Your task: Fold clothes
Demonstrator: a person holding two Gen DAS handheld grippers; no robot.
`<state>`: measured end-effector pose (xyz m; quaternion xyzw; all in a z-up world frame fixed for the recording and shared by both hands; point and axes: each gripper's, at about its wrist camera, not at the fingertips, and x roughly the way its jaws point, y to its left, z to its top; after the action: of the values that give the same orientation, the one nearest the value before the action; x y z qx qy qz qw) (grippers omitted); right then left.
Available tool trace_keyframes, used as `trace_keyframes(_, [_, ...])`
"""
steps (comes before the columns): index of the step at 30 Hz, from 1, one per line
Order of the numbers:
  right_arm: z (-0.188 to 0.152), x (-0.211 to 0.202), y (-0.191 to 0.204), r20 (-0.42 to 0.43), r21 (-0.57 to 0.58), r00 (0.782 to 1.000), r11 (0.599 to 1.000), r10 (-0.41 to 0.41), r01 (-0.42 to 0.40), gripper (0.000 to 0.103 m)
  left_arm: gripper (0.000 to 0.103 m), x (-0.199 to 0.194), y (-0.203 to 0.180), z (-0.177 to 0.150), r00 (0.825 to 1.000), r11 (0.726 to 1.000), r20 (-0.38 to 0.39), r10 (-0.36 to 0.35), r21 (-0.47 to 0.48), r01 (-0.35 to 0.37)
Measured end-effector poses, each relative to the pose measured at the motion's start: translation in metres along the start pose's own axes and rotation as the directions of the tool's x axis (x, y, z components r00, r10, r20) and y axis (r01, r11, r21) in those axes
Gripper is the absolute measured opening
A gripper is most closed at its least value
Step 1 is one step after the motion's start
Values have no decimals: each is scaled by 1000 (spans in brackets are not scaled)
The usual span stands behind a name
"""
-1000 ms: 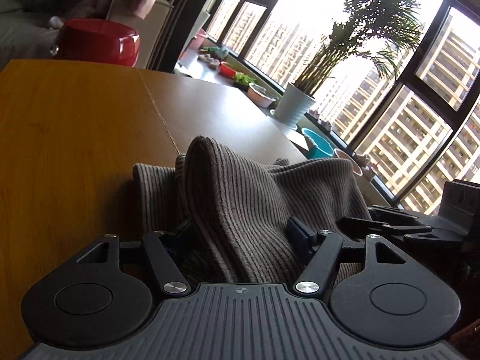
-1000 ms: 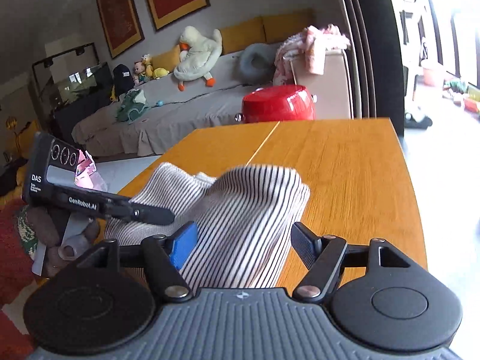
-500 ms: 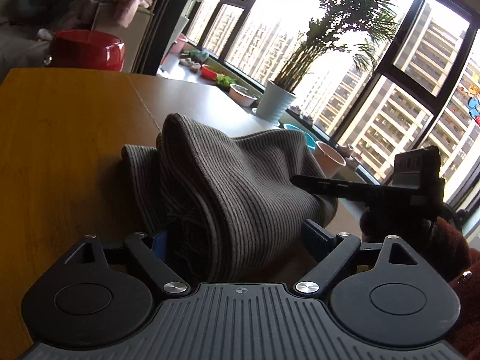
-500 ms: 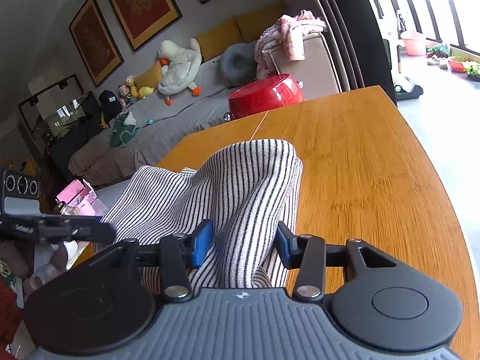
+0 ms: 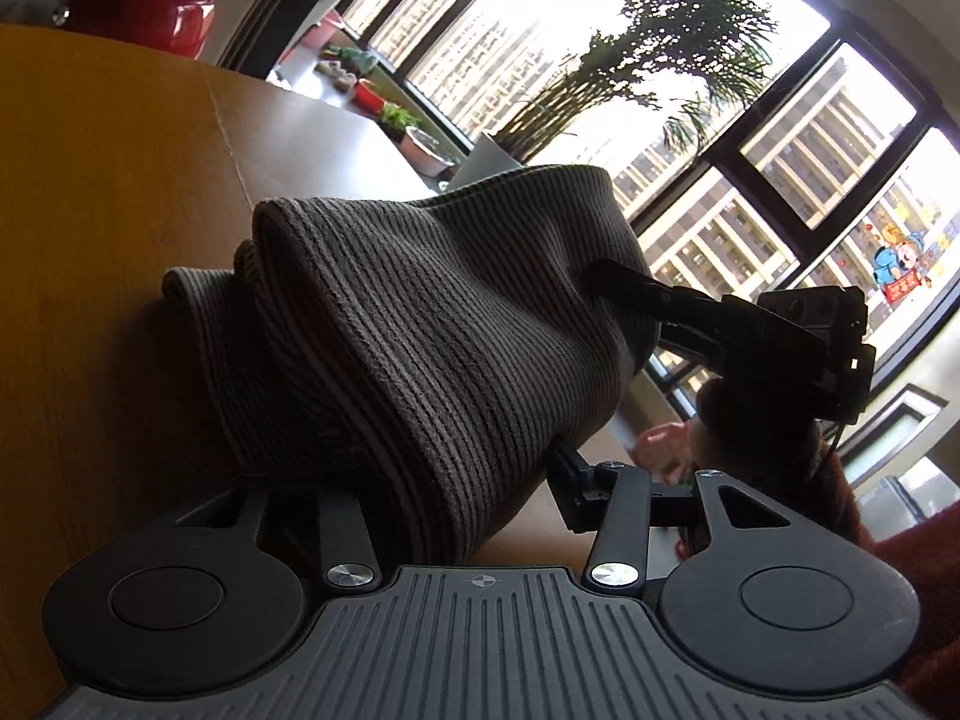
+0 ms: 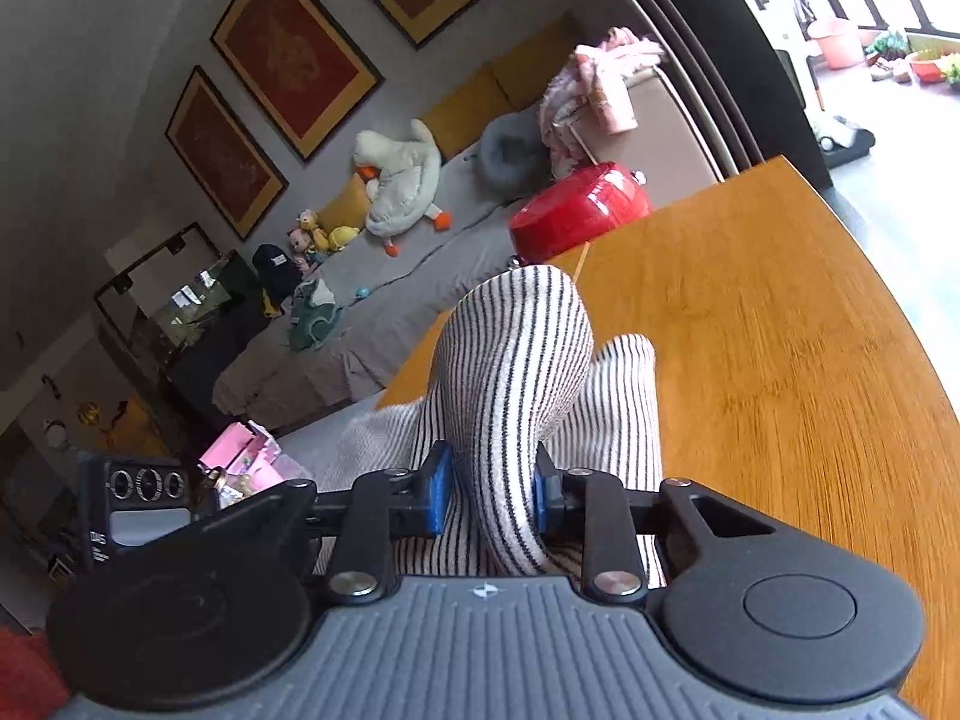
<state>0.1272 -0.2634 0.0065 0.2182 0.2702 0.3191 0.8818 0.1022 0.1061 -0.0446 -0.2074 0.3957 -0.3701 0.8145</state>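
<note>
A striped knit garment (image 5: pixel 420 324) is bunched and lifted over the wooden table (image 5: pixel 90 240). In the left wrist view my left gripper (image 5: pixel 456 480) has its fingers around a thick fold; the left finger is hidden by cloth. My right gripper (image 6: pixel 489 495) is shut on a rolled fold of the same garment (image 6: pixel 516 360), blue pads pressing both sides. The right gripper also shows in the left wrist view (image 5: pixel 606 276), biting the far edge of the garment. The left gripper's body (image 6: pixel 144 498) shows at lower left in the right wrist view.
A red pot (image 6: pixel 576 216) stands at the table's far end. A sofa (image 6: pixel 420 252) with plush toys lies beyond the table. A potted palm (image 5: pixel 630 78) and bowls stand along the window. The table's right edge (image 6: pixel 888 324) curves close by.
Both grippers have lifted the garment higher and tilted. The right gripper's fingers have closed in tightly on the fold. The left gripper's fingers have also closed in on the cloth.
</note>
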Motion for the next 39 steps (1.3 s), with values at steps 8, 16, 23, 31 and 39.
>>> trace_keyframes(8, [32,60,-6,-52,-90,990,988,-129,124,24,41,-4,27,3,999,988,0,-39,-150,39])
trace_keyframes(16, [1,73,-42,-55,22,980,981,-193,194,35,64,-46,-21,31,978,961,133,159,205,-184])
trace_keyframes(23, [-1,78,-46,-42,7,979,979,-202,202,47,87,-5,-65,73,959,845,177,222,456,-280])
trace_keyframes(31, [1,55,-31,-17,-22,964,964,-267,267,61,81,66,-15,89,949,858,46,312,415,-302])
trace_keyframes(39, [-21,12,-32,-101,179,980,966,-169,185,79,82,56,11,80,961,918,59,270,287,-275])
